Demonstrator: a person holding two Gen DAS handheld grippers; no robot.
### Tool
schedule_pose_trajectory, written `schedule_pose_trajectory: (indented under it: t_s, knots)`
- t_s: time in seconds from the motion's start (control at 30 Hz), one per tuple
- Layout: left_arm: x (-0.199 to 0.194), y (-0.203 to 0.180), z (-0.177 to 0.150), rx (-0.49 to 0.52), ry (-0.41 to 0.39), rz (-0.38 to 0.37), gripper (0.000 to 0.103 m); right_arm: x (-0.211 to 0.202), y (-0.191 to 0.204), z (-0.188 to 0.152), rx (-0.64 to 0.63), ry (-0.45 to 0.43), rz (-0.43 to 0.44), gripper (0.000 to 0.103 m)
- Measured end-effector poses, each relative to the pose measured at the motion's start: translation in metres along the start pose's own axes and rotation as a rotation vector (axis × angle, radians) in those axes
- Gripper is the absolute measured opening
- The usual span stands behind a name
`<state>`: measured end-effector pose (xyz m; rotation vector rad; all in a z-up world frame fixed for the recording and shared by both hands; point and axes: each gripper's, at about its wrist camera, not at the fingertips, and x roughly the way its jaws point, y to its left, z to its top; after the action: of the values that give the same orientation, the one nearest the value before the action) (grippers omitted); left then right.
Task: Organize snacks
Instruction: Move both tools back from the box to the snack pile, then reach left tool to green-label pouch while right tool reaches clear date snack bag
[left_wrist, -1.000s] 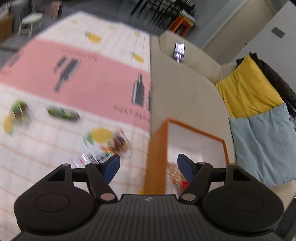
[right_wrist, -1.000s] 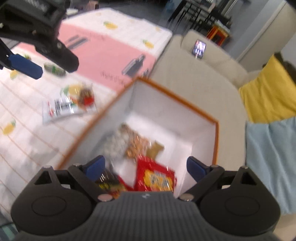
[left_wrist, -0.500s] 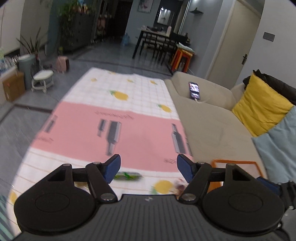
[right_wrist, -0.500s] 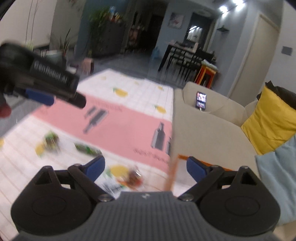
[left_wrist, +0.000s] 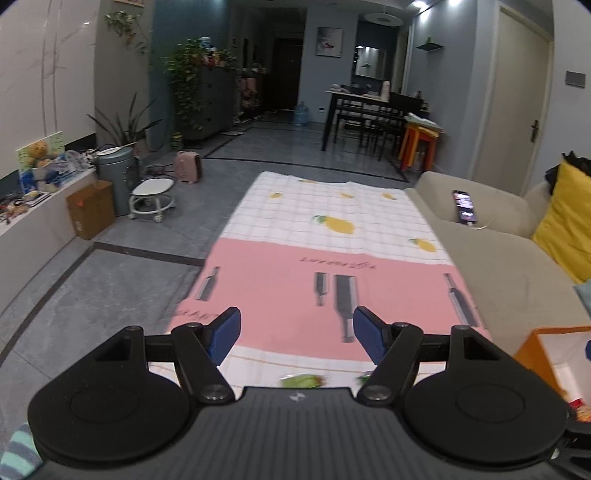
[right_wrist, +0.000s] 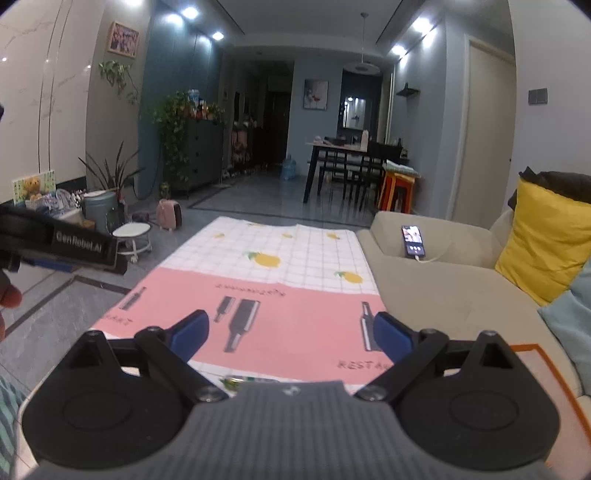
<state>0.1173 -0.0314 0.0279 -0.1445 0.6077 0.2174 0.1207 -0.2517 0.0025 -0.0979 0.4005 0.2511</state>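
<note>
Both grippers raised and empty above the mat, with snacks left to collect.

The left gripper (left_wrist: 296, 334) and right gripper (right_wrist: 290, 334) each hold nothing, fingers spread wide, pointing level across the room. The orange box (left_wrist: 554, 350) sits at the right beside the sofa (left_wrist: 509, 266), a red packet just visible inside, so some sorting looks done. A green-wrapped snack (left_wrist: 303, 380) lies loose on the picnic mat (left_wrist: 295, 288), mostly hidden under the grippers and blurred.
</note>
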Motion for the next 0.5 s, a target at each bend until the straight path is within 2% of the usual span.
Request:
schedule_pose_trajectory:
  t_s: [0.27,0.5]
  knots:
    - [0.019,0.036,-0.017,-0.011,0.016,0.06,0.082,0.007,0.051,-0.013,-0.007,-0.012,-0.011,0.093]
    - [0.033,0.056,-0.035,0.024,0.037,0.069,0.081,0.019,0.08,-0.026,0.005,0.009,-0.007,0.093]
